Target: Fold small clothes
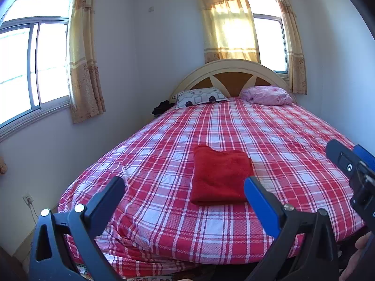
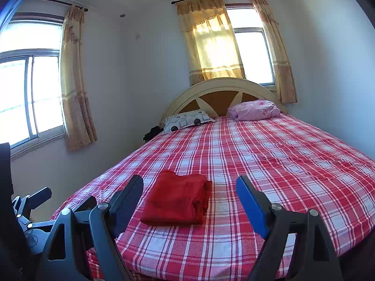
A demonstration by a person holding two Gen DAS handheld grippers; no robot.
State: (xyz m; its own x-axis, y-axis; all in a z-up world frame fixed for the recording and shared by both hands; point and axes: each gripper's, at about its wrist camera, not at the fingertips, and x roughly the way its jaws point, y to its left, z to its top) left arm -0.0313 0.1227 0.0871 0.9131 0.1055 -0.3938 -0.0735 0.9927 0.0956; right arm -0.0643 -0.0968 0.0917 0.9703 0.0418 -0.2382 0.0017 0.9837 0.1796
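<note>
A red garment (image 1: pixel 220 178) lies folded into a neat rectangle on the red-and-white plaid bed (image 1: pixel 281 140), near the foot end. My left gripper (image 1: pixel 185 186) is open and empty, held back above the bed's foot edge with the garment beyond its fingertips. In the right wrist view the folded red garment (image 2: pixel 178 199) lies between and beyond the fingers of my right gripper (image 2: pixel 189 186), which is open and empty. The right gripper's body shows at the right edge of the left wrist view (image 1: pixel 351 164).
A patterned white pillow (image 1: pixel 201 97) and a pink bundle (image 1: pixel 267 94) lie at the curved headboard (image 1: pixel 229 68). Dark clothing (image 1: pixel 161 107) sits beside the bed's left side. Windows with yellow curtains (image 1: pixel 84 53) line the walls.
</note>
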